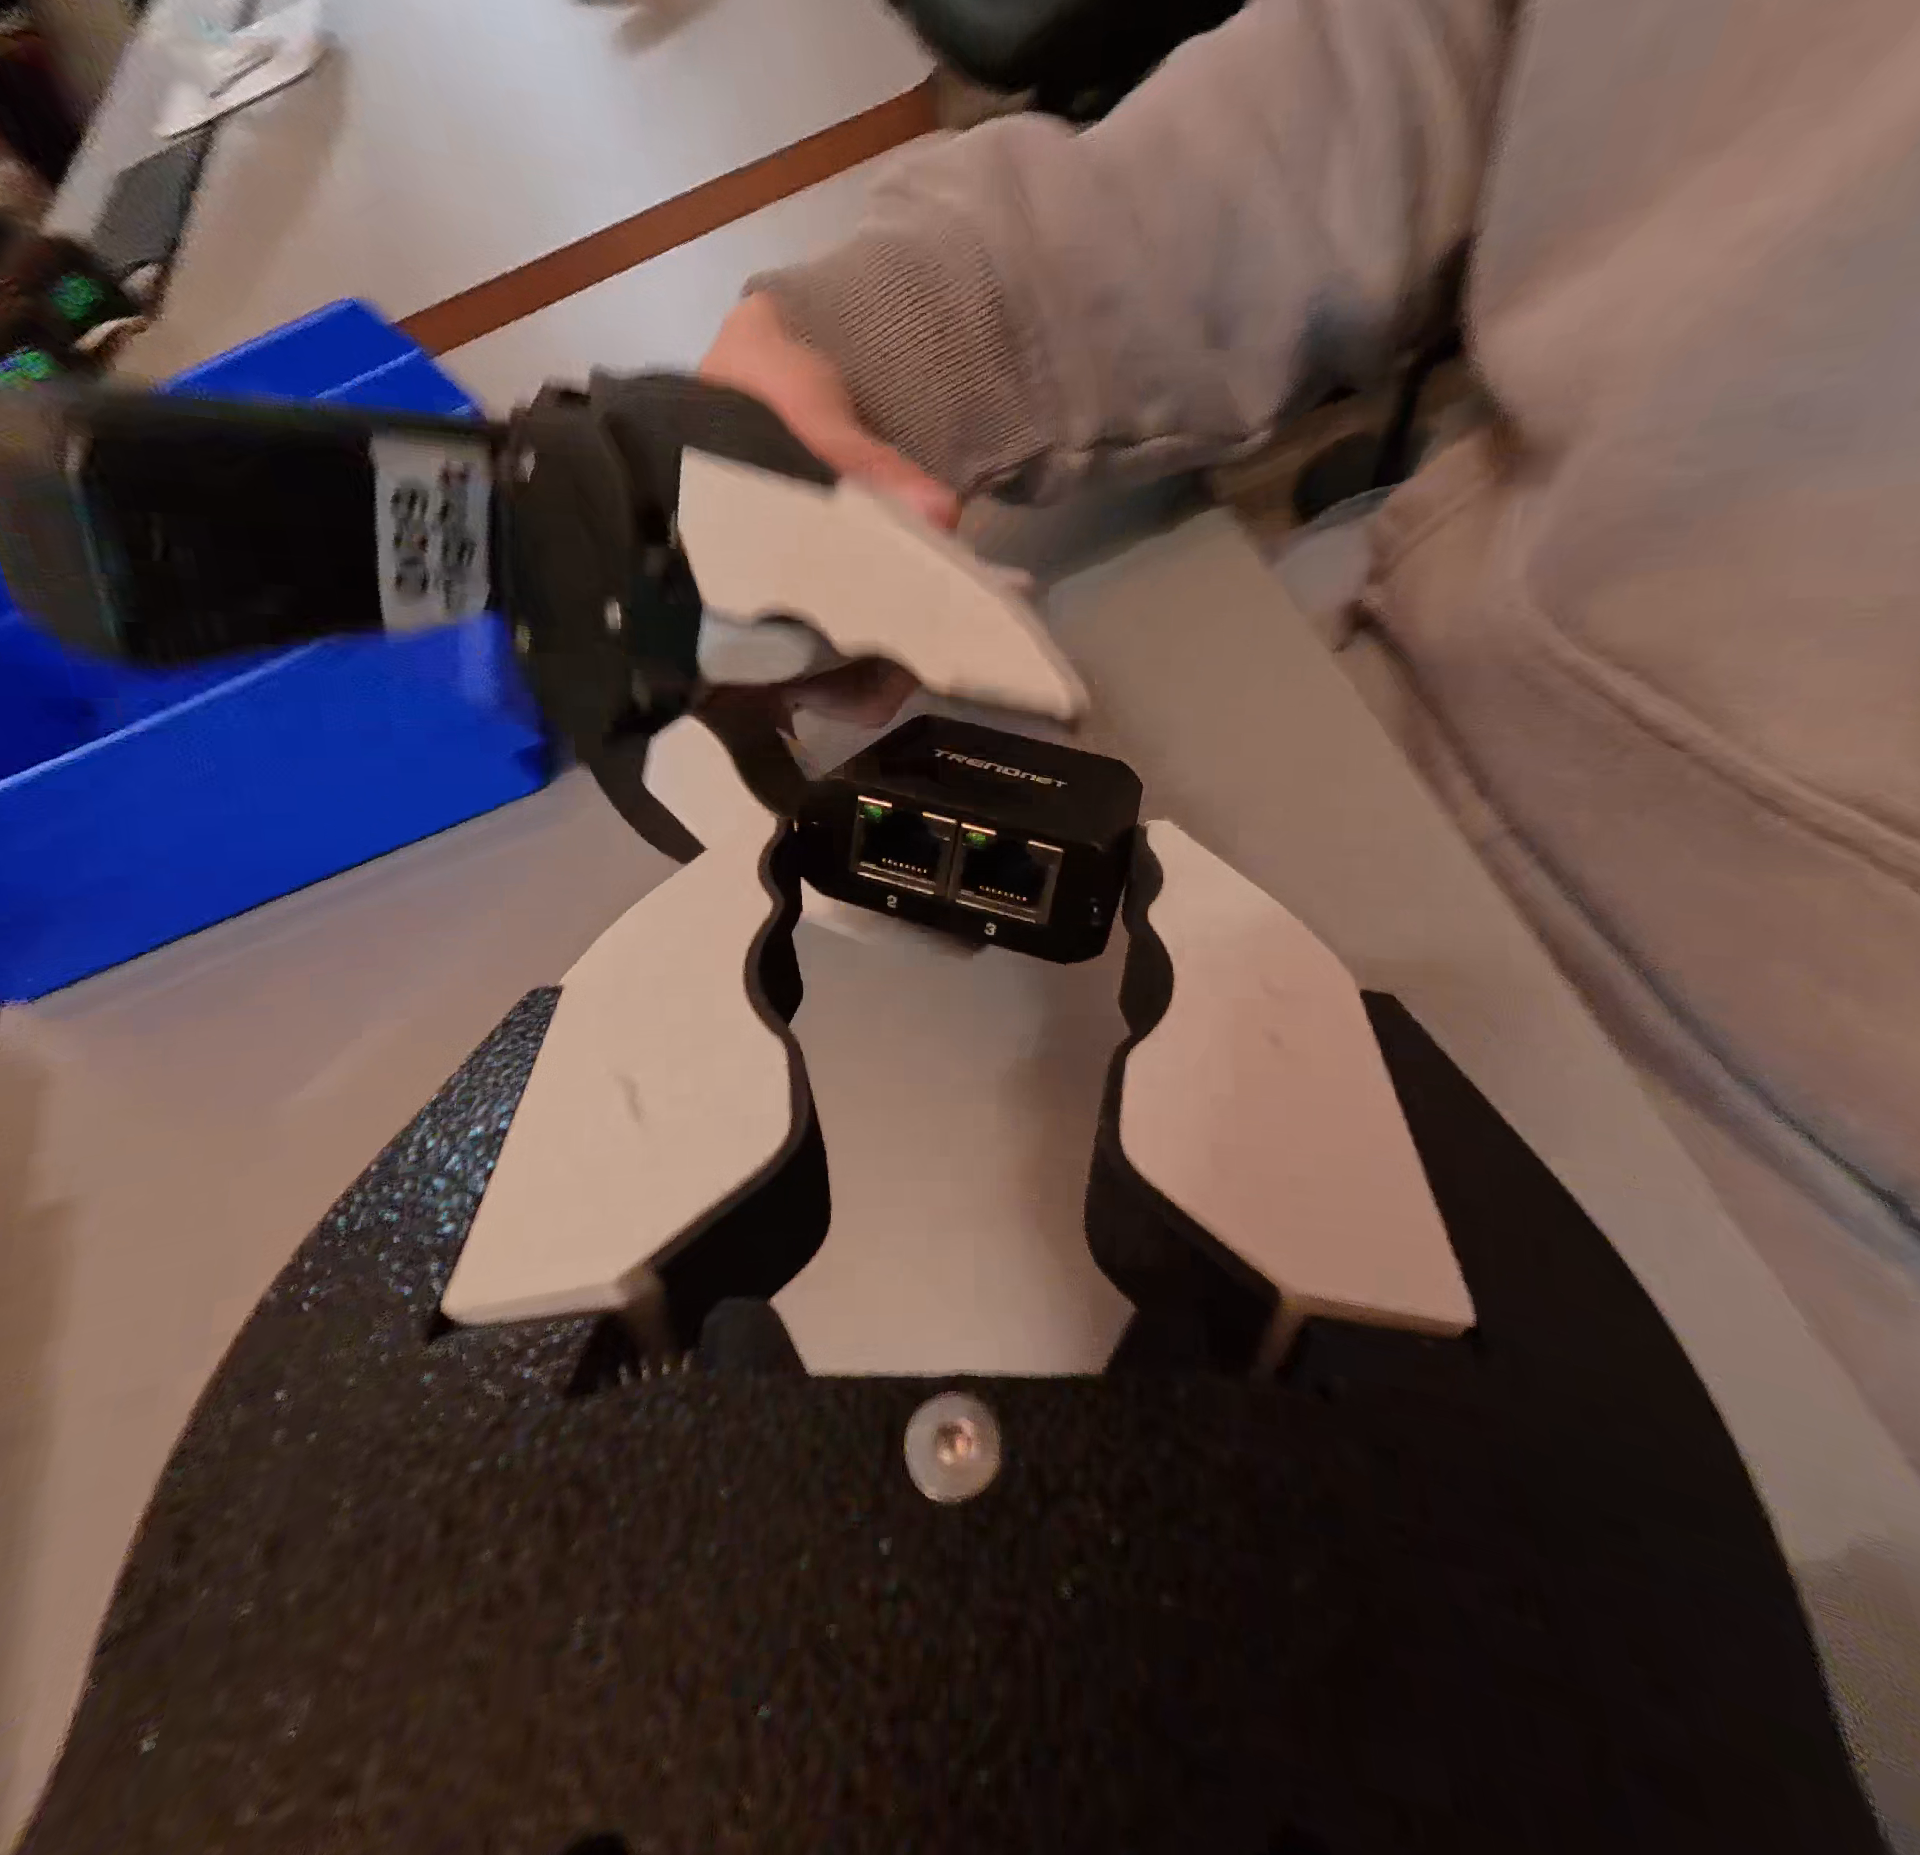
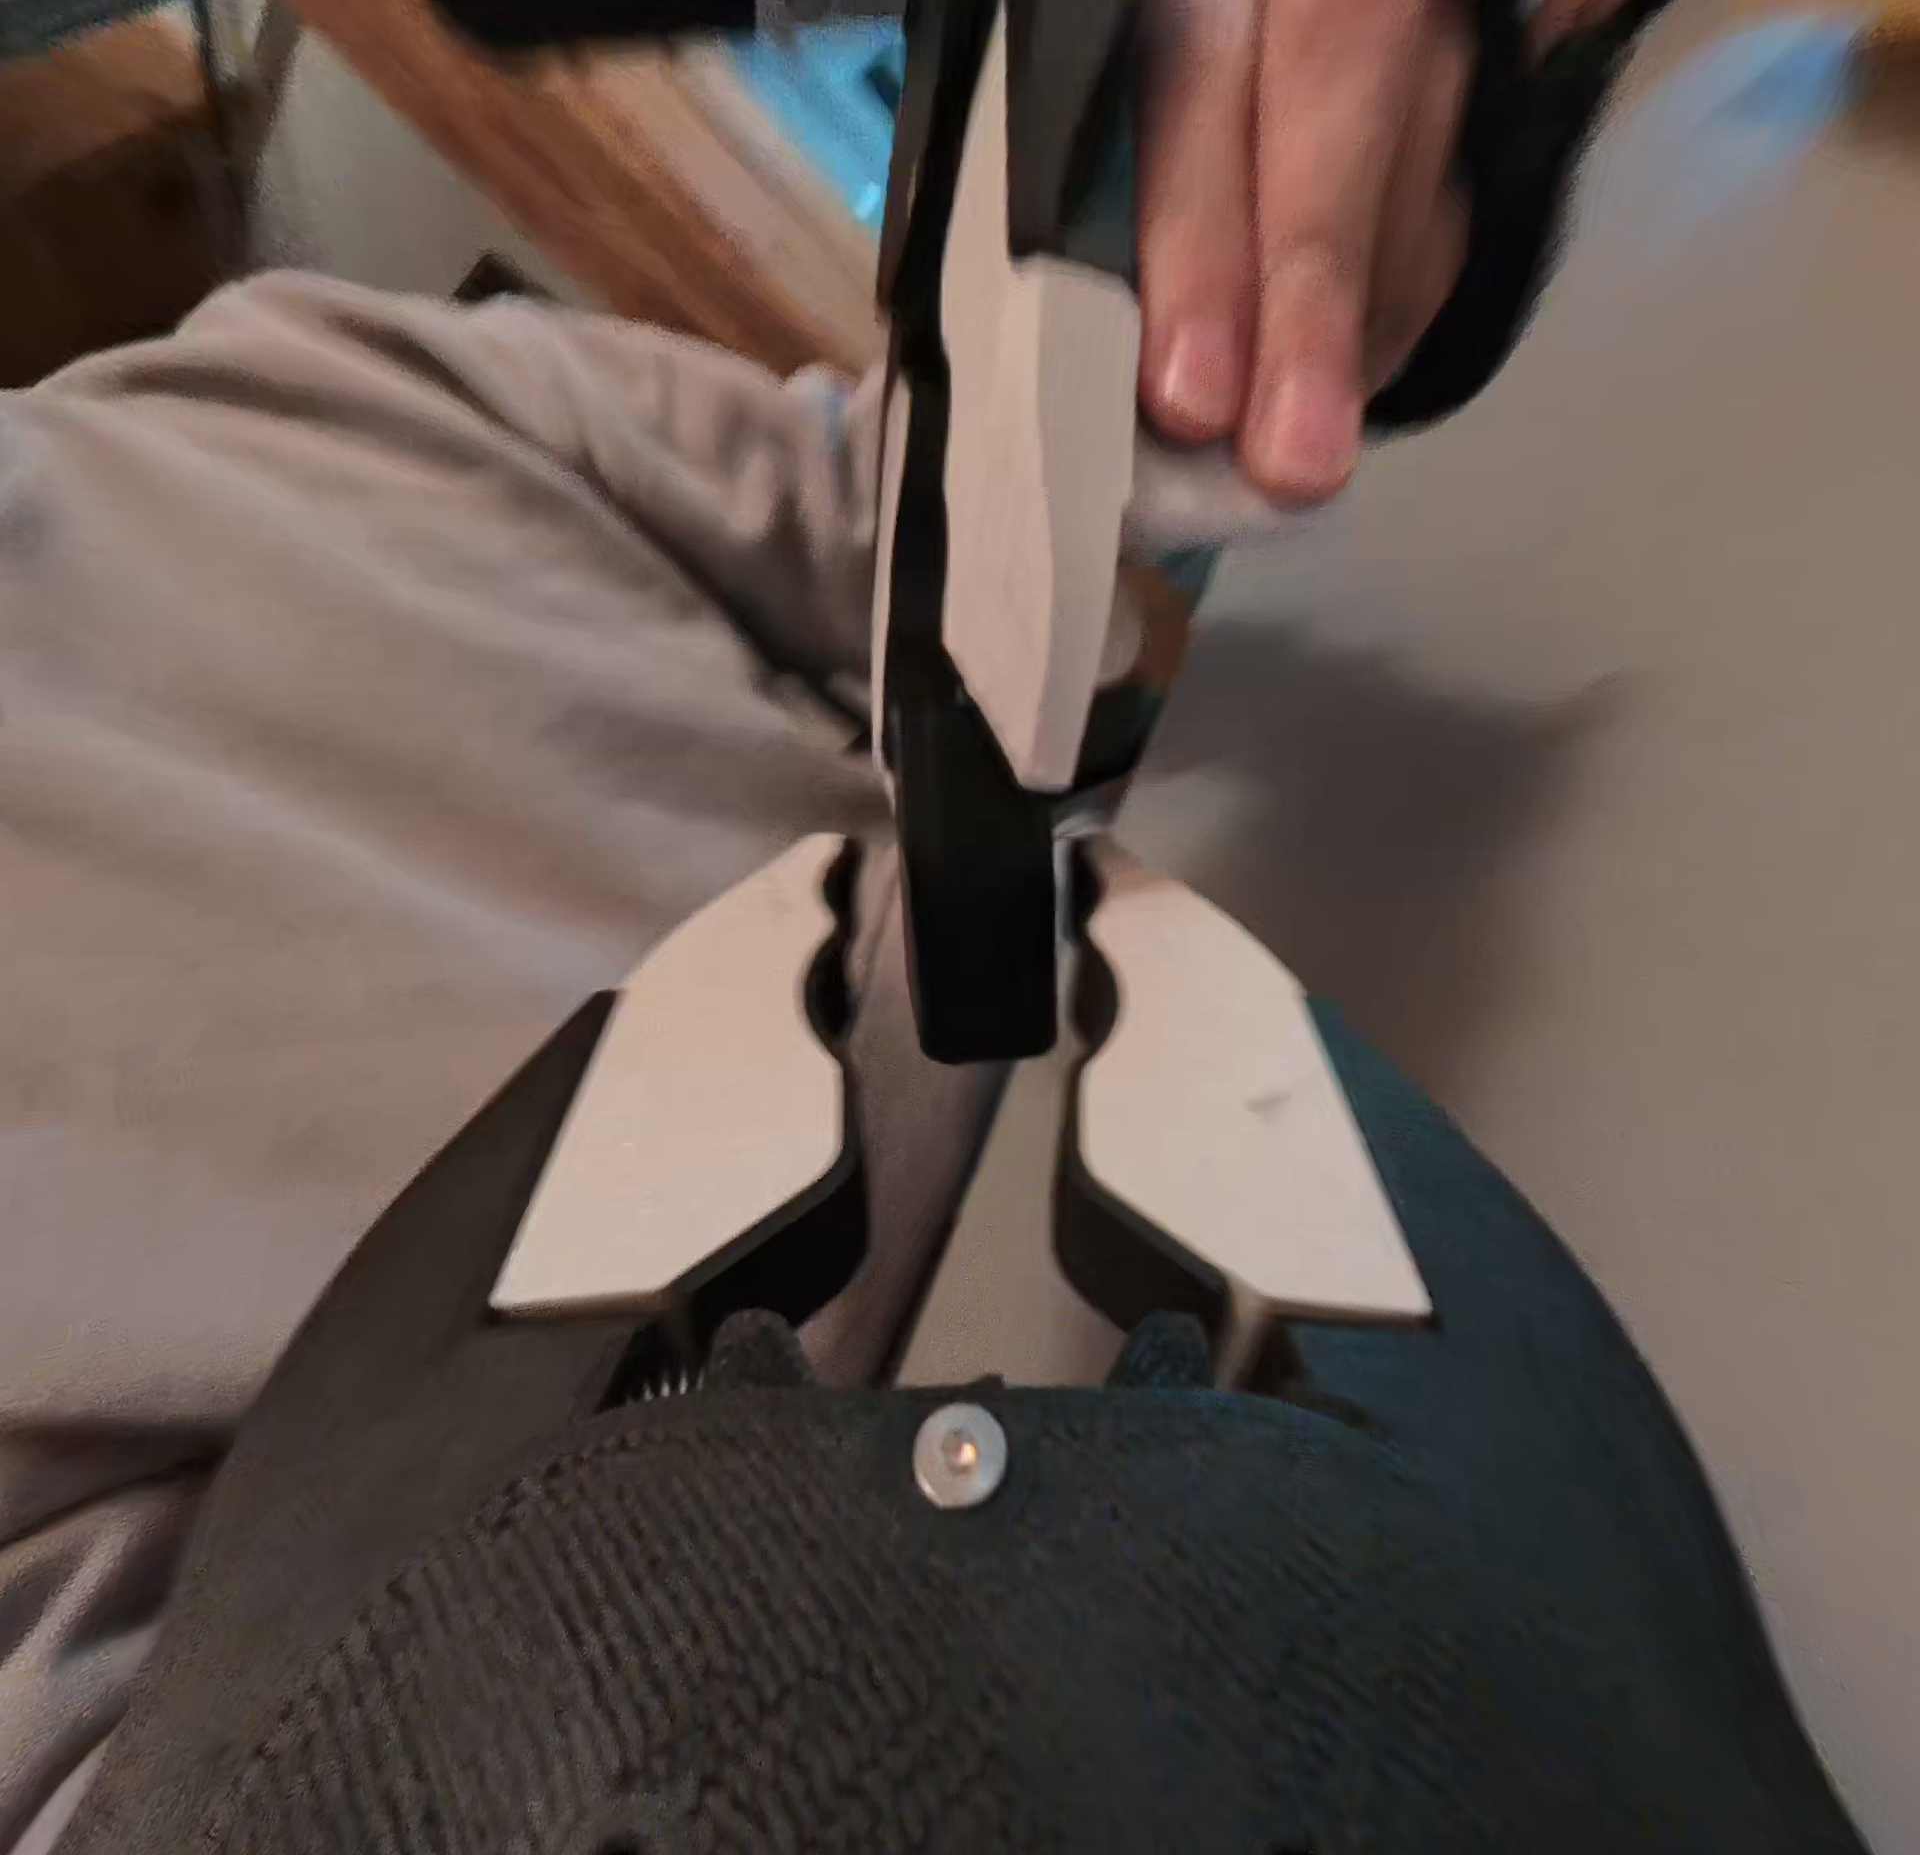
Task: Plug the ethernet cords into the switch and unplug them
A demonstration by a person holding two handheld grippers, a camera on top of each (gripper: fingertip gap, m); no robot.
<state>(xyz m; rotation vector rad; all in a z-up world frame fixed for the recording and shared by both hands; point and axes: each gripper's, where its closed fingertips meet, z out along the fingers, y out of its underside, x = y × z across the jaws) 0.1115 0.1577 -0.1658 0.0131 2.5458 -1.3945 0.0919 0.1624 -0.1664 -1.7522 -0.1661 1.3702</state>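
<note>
A small black switch (image 1: pixel 977 839) with two empty ports facing the camera sits between the fingertips of my left gripper (image 1: pixel 961 855), which is shut on its two short sides and holds it just above the grey table. In the right wrist view the switch (image 2: pixel 982 953) shows edge-on as a thin black block between the fingers of my right gripper (image 2: pixel 961 870); a narrow gap shows on its left side. The right gripper reaches in from the left, its upper finger (image 1: pixel 883 600) just over the switch top. No ethernet cord is in view.
A blue bin (image 1: pixel 260 766) stands on the table to the left, behind the right gripper. The person's grey sleeve and body (image 1: pixel 1558 455) fill the right side. A hand (image 2: pixel 1278 247) holds the left gripper. The table's wooden edge (image 1: pixel 675 216) runs behind. Both grippers' tips are close together, under 4 cm apart.
</note>
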